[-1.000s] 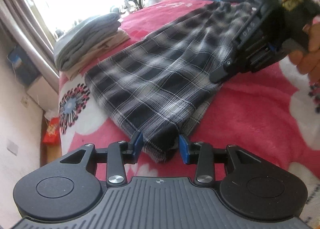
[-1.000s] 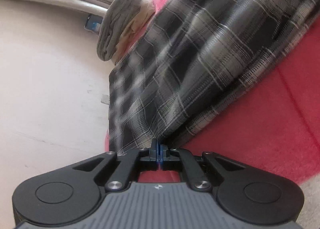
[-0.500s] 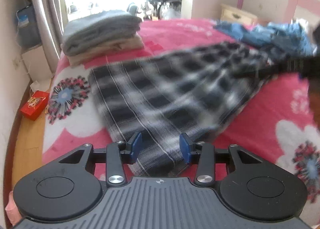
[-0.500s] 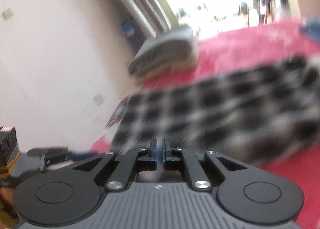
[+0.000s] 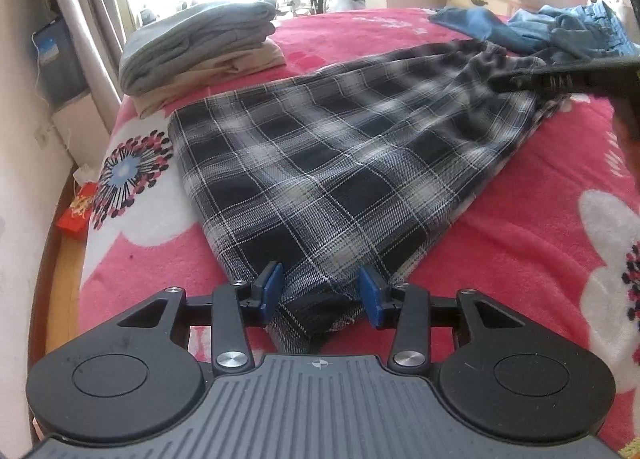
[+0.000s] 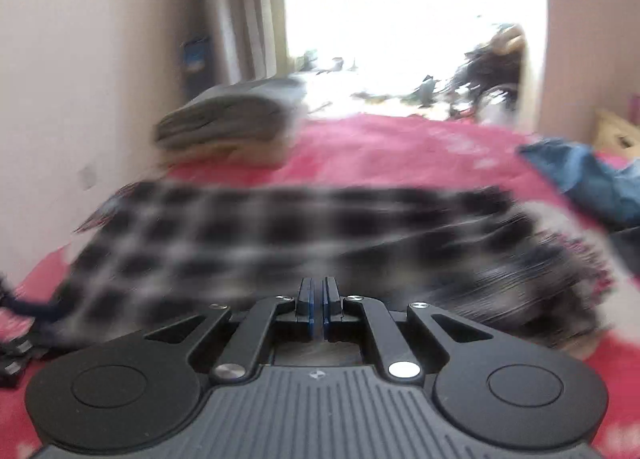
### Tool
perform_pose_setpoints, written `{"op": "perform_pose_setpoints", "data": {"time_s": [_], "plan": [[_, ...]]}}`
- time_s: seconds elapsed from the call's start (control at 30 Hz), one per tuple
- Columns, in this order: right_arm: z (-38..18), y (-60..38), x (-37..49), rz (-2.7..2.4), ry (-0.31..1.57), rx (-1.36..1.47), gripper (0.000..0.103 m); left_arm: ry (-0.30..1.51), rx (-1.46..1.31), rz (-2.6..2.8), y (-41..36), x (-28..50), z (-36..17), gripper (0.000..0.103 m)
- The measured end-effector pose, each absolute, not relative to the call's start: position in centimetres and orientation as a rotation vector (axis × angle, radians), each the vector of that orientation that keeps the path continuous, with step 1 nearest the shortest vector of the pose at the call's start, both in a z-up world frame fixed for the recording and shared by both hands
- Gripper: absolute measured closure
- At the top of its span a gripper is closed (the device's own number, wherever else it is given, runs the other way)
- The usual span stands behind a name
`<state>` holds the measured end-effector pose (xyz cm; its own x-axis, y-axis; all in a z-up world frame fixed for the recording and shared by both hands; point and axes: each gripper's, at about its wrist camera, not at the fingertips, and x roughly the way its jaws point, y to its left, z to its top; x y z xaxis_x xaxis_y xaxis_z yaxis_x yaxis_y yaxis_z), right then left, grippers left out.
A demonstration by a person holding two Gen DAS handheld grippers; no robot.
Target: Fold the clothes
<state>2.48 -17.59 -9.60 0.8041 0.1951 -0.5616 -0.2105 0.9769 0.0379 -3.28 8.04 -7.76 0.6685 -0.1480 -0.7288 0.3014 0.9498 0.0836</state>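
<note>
The plaid garment (image 5: 340, 163) lies flat on the pink blanket (image 5: 520, 227), running toward two o'clock, its near corner loose between the left gripper (image 5: 320, 291)'s wide-open fingers, so it may slip free, while the right gripper (image 6: 319, 299), fingers nearly together around nothing I can see, sits just before the blurred cloth.

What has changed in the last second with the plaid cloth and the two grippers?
The right hand-held gripper let go of the plaid cloth and swung away, shut and empty. The left hand-held gripper stayed open around the near corner. The folded stack did not move.
</note>
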Motion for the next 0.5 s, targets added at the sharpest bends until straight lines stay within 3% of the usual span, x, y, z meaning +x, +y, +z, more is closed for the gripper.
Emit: {"op": "perform_pose_setpoints", "data": {"time_s": [0.17,0.33,0.5], "plan": [[-12.6,-21.4,4.8,0.047,0.732,0.077,0.103,0.800,0.207,-0.251,7.9,-3.3,-7.8,0.061],[-9.0,-20.4,4.6,0.021,0.595,0.024,0.101,0.802,0.207,-0.247,7.8,-3.2,-7.8,0.061],[-8.7,-21.8,6.5,-0.025,0.565,-0.005,0.101,0.801,0.207,-0.248,7.9,-3.2,-7.8,0.061]]}}
